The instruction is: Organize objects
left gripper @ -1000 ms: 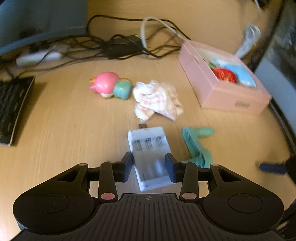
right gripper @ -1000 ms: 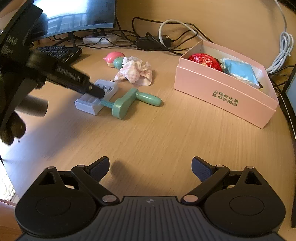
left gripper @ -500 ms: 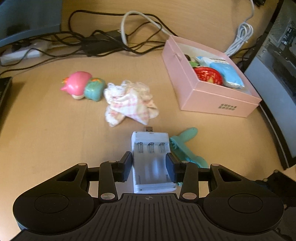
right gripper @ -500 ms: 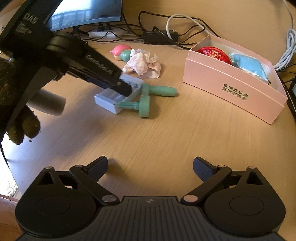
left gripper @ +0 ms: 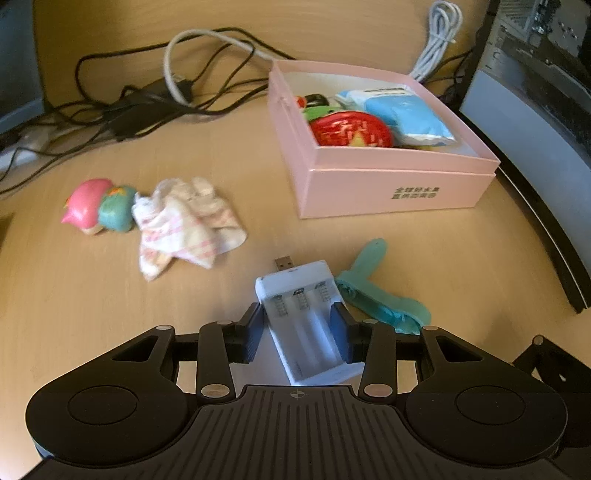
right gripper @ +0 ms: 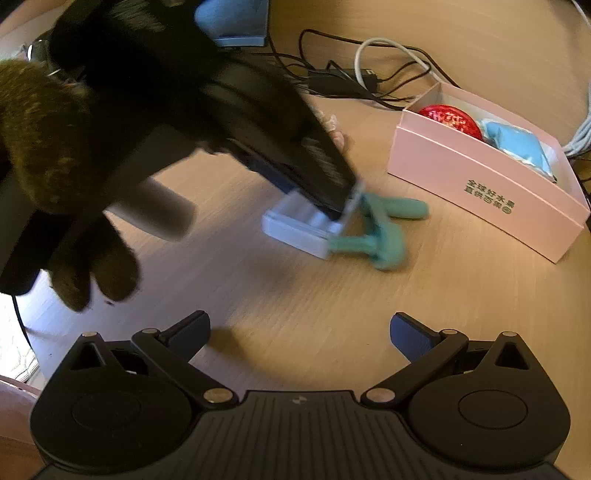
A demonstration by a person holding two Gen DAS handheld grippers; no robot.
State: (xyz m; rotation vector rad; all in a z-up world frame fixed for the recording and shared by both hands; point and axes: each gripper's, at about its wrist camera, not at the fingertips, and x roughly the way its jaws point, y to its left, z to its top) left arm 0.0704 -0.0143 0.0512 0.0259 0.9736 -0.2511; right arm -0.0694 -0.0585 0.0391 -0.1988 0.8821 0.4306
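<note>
My left gripper is shut on a white battery charger with a USB plug, held low over the wooden desk; it also shows in the right wrist view. A teal plastic clip lies right beside the charger, touching it. An open pink box stands to the far right and holds a red round item and a blue packet. A pink and teal toy and a crumpled checked cloth lie to the left. My right gripper is open and empty above bare desk.
A tangle of black and white cables lies at the back of the desk. A dark computer case stands along the right edge. A monitor base stands at the back in the right wrist view.
My left gripper has carried the charger to the right, toward the pink box, and it has turned a little. The teal clip has been pushed along with it. The right gripper stays open.
</note>
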